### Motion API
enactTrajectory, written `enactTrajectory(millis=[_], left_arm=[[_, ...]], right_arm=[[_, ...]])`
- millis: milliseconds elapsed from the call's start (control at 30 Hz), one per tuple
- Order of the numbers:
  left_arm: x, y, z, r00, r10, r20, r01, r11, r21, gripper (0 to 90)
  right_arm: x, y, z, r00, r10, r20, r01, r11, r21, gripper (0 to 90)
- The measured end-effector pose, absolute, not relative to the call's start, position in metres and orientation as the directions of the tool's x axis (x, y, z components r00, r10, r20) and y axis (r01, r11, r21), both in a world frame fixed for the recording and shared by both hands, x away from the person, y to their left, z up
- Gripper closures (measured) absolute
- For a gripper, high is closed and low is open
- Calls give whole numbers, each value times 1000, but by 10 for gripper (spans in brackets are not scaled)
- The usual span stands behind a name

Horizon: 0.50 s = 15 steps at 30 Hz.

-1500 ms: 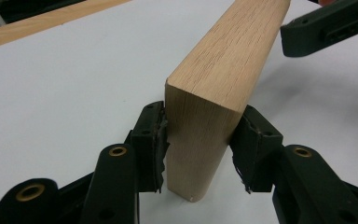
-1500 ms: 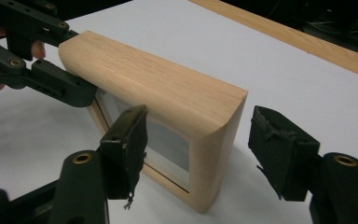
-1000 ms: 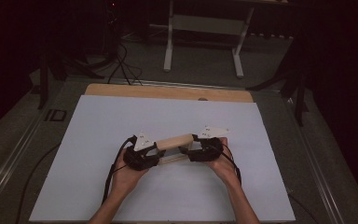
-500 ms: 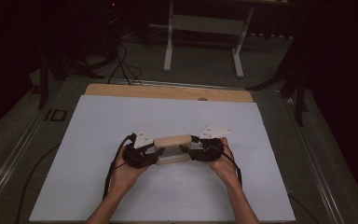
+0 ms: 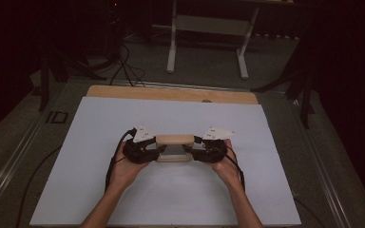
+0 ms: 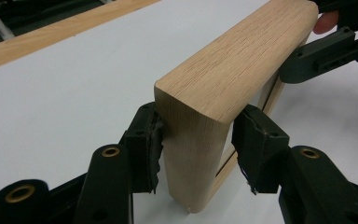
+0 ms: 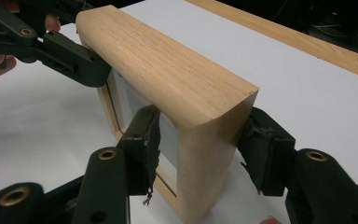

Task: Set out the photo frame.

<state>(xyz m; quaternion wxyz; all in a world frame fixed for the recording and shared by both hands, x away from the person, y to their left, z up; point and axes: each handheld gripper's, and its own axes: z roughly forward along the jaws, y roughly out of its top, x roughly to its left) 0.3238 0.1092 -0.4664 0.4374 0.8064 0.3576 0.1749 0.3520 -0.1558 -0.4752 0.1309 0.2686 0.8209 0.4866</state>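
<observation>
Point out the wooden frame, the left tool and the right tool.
wooden frame (image 5: 174,139), high view, on its top rail.
left tool (image 6: 196,144), left gripper view, midway between its pads clamping the frame's end.
right tool (image 7: 200,149), right gripper view, midway between its pads on the frame's other end.

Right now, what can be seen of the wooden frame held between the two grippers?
The wooden frame is a light, oak-like rectangle with visible grain, rounded outer edges and a stepped inner lip around a pale panel or opening. It stands upright on its long edge near the middle of the white table cover, apparently resting on it. The left gripper clamps one short side, the right gripper the opposite one, pads pressed on both faces.
</observation>
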Motion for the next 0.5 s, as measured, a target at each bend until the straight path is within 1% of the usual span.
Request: enactTrajectory(millis=[300, 500], left_arm=[[333, 107, -469, 693, 719, -55, 430, -352, 831, 524], [338, 106, -471, 696, 716, -54, 432, -358, 827, 524]], right_arm=[[355, -158, -476, -803, 594, 53, 333, 373, 866, 494], [358, -158, -477, -789, 611, 66, 353, 361, 863, 487]])
